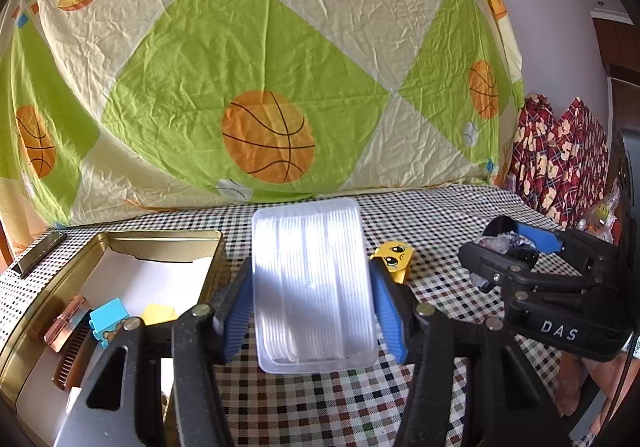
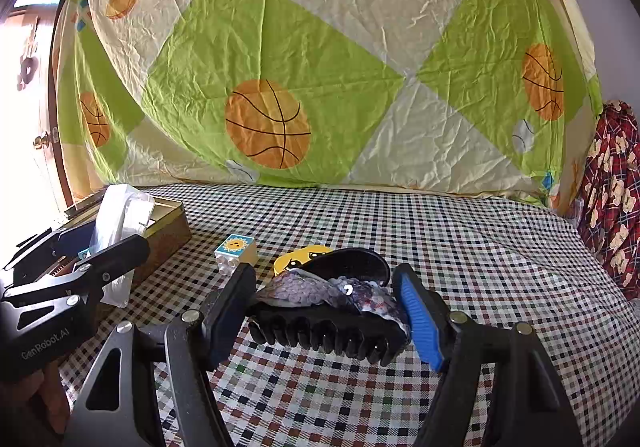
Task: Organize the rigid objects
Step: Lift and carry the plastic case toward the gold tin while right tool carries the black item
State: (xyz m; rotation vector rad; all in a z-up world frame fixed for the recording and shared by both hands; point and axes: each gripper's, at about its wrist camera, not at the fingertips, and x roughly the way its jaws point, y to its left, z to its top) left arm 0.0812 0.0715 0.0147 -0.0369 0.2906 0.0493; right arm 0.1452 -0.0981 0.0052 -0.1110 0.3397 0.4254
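On the far left of the checked table [image 1: 400,215] sits a gold tin box [image 1: 120,243], open at the top, with a blue block [image 1: 108,321], a yellow block [image 1: 158,314] and a brown comb [image 1: 74,359] already inside. Next to it, the left gripper [image 1: 310,307] squeezes a clear plastic box [image 1: 312,287] from both sides and holds it up off the cloth. Past that, a block with a sun picture [image 2: 236,253] and a yellow face toy [image 1: 394,255] lie on the table, not yet put away. Over on the right, the right gripper [image 2: 328,307] is closed on a big black hair clip [image 2: 332,331] with a shiny, sparkly top. I think both things should go in the tin. The plastic box looks smooth, so it might slip out if the hand tips. The clip is long and could bump the tin's edge and fall.
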